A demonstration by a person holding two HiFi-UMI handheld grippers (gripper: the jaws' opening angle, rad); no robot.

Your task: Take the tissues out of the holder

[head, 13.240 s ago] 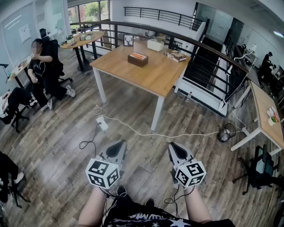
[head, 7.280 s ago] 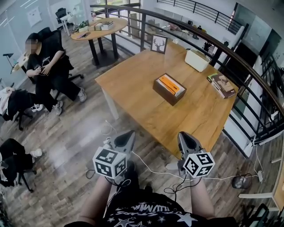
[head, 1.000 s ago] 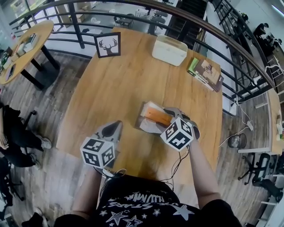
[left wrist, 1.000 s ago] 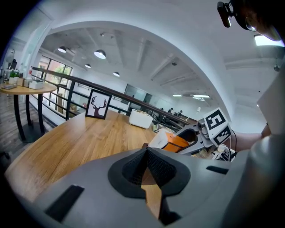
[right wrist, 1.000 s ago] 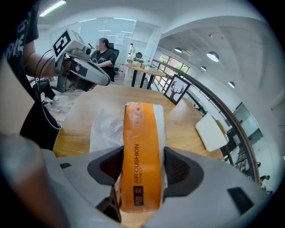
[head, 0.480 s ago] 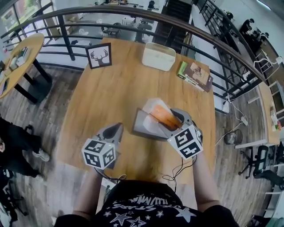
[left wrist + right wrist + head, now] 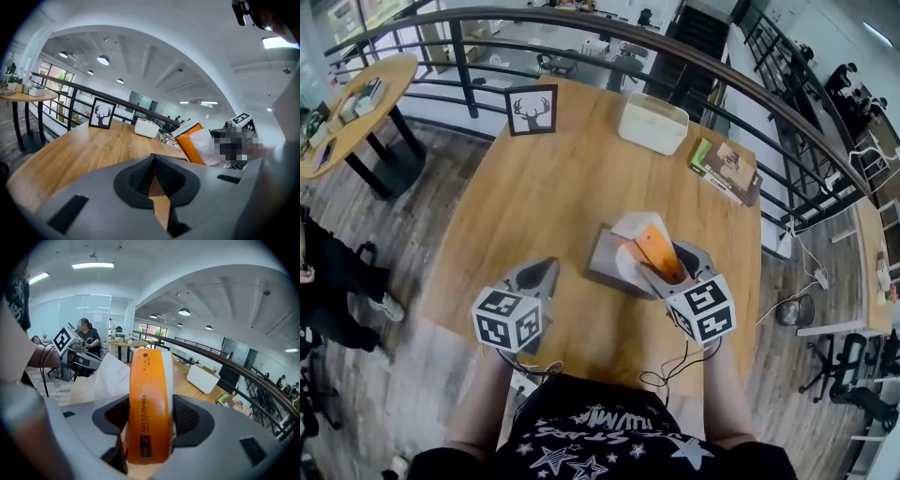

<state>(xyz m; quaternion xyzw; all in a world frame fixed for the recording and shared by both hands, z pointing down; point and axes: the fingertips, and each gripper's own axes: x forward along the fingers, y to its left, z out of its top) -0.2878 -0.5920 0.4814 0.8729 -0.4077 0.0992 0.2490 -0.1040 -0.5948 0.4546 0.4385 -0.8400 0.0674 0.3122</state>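
My right gripper (image 7: 664, 269) is shut on the orange-and-white tissue pack (image 7: 650, 246), which it holds tilted up above the dark holder (image 7: 603, 259) on the wooden table (image 7: 544, 187). In the right gripper view the tissue pack (image 7: 147, 399) fills the gap between the jaws of my right gripper (image 7: 149, 425), and a white sheet (image 7: 110, 375) hangs at its left. My left gripper (image 7: 538, 275) hovers shut and empty over the table's near edge, left of the holder. The left gripper (image 7: 156, 180) view shows the tissue pack (image 7: 190, 142) to the right.
At the table's far side stand a framed deer picture (image 7: 531, 110), a white box (image 7: 652, 123) and a stack of books (image 7: 725, 170). A dark railing (image 7: 787, 112) runs behind the table. A round table (image 7: 356, 98) stands at the left.
My right gripper has risen and rolled with the tissue pack, tipping the pack up out of the holder. The left gripper has stayed in place.
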